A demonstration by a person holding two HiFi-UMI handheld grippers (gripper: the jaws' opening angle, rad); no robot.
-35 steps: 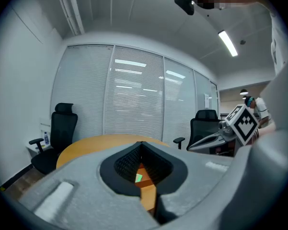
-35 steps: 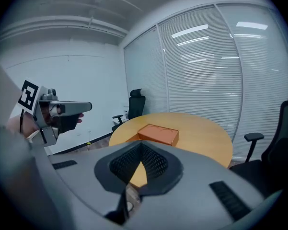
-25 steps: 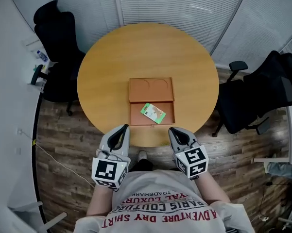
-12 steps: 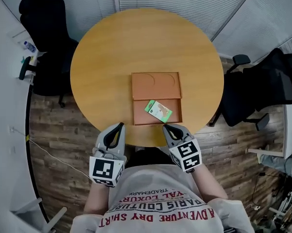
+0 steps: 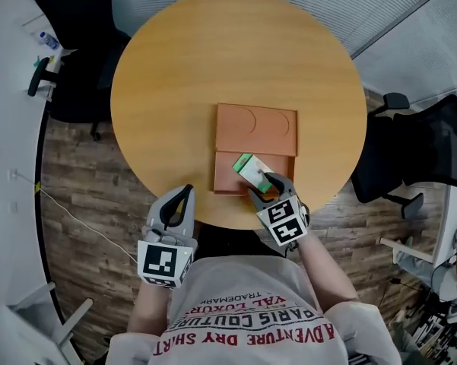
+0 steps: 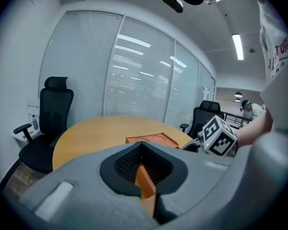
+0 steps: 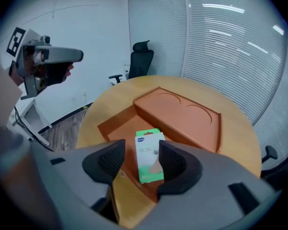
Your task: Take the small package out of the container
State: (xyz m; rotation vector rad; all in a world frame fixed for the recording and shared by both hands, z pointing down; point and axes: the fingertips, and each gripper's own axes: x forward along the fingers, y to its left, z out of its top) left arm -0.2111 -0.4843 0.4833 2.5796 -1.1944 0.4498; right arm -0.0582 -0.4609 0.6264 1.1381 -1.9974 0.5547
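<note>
**Right jaws apart around the package; left jaws together**

The right gripper (image 7: 140, 161) points down into the near compartment of the orange container (image 7: 184, 113) on the round table (image 5: 182, 74). Its jaws have just been opening. The small green-and-white package (image 7: 147, 153) lies flat between them, unclamped. The left gripper (image 6: 142, 163), off the table's near edge, has its jaws closed and empty.

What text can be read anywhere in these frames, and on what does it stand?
"PARIS COUTURE": shirt, seen upside down.
"ADVENTURE DRY SHIRT": same shirt, also upside down.
Smaller shirt lines: too small to be sure.
Small package: print too blurred to read.
</note>
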